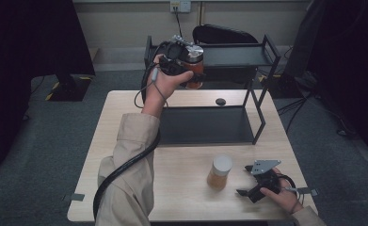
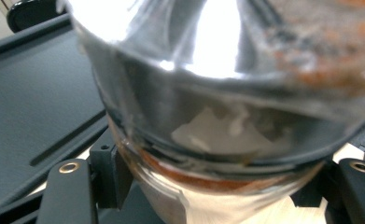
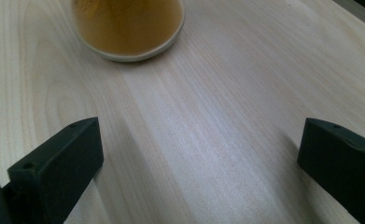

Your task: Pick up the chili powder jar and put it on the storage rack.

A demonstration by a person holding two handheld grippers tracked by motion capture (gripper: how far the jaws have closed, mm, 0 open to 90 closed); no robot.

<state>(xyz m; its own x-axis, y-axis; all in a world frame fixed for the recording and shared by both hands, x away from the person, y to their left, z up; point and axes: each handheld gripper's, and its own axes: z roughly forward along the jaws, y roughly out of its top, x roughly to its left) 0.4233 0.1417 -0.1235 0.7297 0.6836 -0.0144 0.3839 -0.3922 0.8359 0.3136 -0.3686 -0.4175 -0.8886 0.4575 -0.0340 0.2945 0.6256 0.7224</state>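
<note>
Jar [image 1: 194, 66] with a shiny metal lid, glass wall, reddish-brown contents; clamped between the black jaws of the left hand-held gripper [image 1: 187, 63], held in the air beside the upper tier of the black metal shelf [image 1: 238, 55] at the far edge of the worktop [image 1: 181, 174]. In the left gripper view the jar is blurred and cut off at the top; a pale patch on its wall cannot be read. Left forearm, beige sleeve, stretched forward and raised, cable looping beneath the wrist. Right hand-held gripper [image 1: 245, 191] rests low on the pale wood-grain worktop, jaws wide apart with nothing between, pointed toward a second jar [image 1: 220, 172], round, white-lidded, amber-filled, standing near it. Small dark disc [image 1: 220, 101] lies behind the shelf's lower tier.
</note>
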